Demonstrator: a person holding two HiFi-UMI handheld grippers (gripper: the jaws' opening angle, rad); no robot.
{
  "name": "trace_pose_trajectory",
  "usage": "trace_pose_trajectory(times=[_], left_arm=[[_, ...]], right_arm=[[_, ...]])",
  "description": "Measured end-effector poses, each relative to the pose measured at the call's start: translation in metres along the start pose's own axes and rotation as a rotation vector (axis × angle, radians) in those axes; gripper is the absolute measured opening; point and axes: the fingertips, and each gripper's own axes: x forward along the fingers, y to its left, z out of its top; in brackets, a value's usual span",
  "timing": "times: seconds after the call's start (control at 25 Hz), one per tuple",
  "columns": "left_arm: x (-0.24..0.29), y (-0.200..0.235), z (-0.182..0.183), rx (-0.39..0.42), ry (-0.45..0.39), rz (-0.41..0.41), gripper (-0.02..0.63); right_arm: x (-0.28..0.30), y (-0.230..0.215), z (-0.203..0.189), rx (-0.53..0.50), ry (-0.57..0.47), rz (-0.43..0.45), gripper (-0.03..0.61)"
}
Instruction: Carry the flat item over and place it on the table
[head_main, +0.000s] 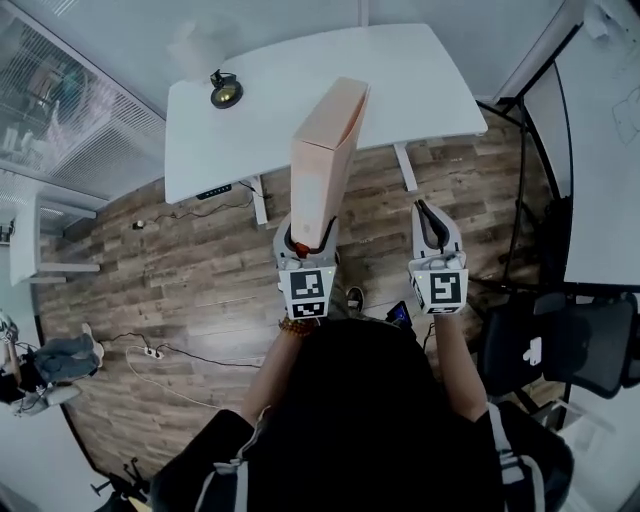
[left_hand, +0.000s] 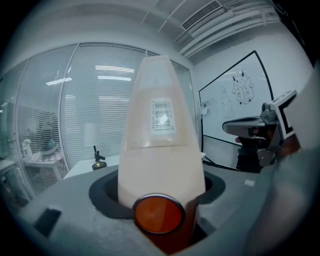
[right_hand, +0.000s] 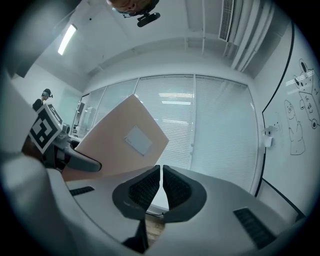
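- Head view: a person stands on a wooden floor (head_main: 200, 290) facing a white worktop (head_main: 420, 90), with one tool in each hand.
- Left tool (head_main: 306, 238): clenched on the lower end of a flat box (head_main: 325, 160), pale peach in colour. The jaws stand part-way apart, with the box filling the gap.
- Flat box: held in the air, standing on end and leaning away from the person. Its upper end shows against the near edge of the worktop; it does not lie on the worktop.
- Left gripper view: the box rises out of the grey jaws, with a white barcode label (left_hand: 161, 116) on the side facing the camera. An orange disc (left_hand: 159, 214) sits in front of its lower end, between the jaws.
- Right tool (head_main: 428, 215): jaws clenched together with nothing between them. It is held beside the left tool, to its right, and apart from the box.
- Right gripper view: the pads meet. The box's broad face shows at the left, carrying a pale square label (right_hand: 138, 140).
- Worktop: carries a small dark object (head_main: 225, 92) near its far left corner; what it is cannot be told.
- Surroundings: window blinds (left_hand: 100, 100) behind the worktop, a whiteboard (left_hand: 235, 100) with sketches to the right, and a dark chair (head_main: 580, 345) at the person's right.
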Motion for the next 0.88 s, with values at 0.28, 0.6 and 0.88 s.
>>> trace_pose_trajectory(times=[0.28,0.6,0.88], left_arm=[[0.06,0.029,-0.001,-0.044,0.019,0.026,0.302],[0.146,0.062,0.025,-0.087,-0.019,0.014,0.301],[0.208,0.1,0.056,-0.12,-0.073,-0.03,0.301]], right_arm=[[0.054,-0.025,-0.009,-0.012,0.019,-0.004,0.021],[0.14,-0.06,-0.002,-0.067,0.057,0.068,0.021],[0.234,-0.072,0.016,-0.145,0.049,0.211,0.021]])
